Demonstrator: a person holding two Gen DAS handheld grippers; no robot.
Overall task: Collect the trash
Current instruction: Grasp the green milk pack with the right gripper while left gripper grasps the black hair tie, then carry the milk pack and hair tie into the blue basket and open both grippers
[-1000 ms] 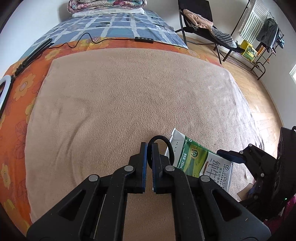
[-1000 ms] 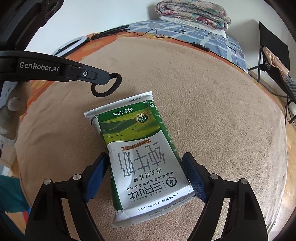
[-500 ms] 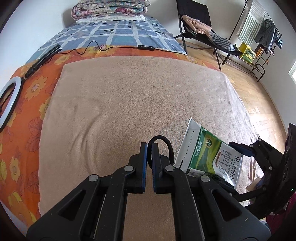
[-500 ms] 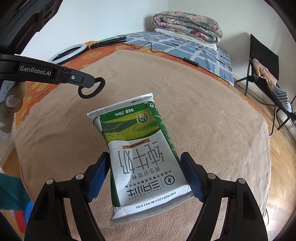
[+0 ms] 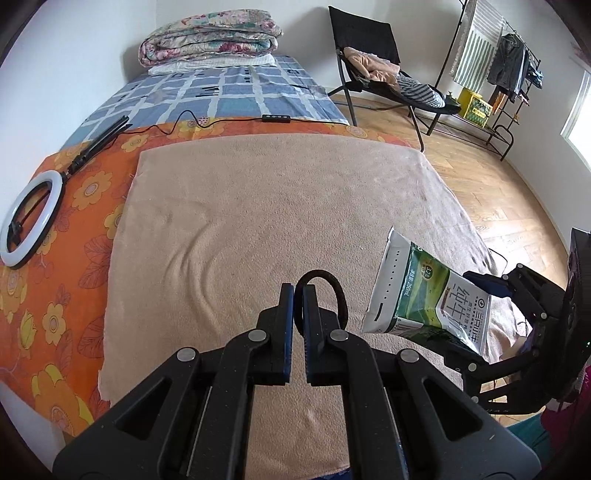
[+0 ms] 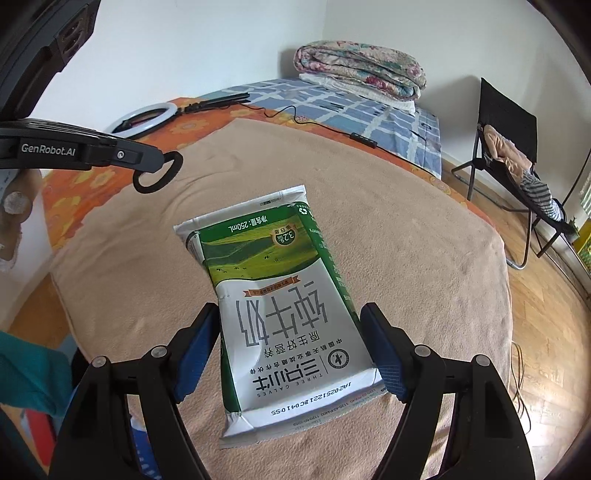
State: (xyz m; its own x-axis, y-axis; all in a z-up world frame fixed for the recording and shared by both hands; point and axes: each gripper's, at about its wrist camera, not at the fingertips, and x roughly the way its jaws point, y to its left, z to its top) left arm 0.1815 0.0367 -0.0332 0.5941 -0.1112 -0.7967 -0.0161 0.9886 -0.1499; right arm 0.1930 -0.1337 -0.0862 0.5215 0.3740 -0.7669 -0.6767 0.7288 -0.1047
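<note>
Bed: tan blanket (image 5: pixel 266 206) spread over an orange flowered sheet (image 5: pixel 55 229), folded quilts (image 5: pixel 210 33) at the far end.
Left gripper (image 5: pixel 298 291): pinched tight on a black hair tie (image 5: pixel 334 291), above the blanket.
Right gripper (image 6: pixel 291 339): clamped on a milk carton (image 6: pixel 280 306), held clear of the blanket.
Sheet: ring light (image 5: pixel 31 218) lying flat.

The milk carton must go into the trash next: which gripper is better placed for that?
The right gripper: its fingers already clamp the milk carton, lifted above the beige blanket. The left gripper is shut on a black hair tie.
</note>
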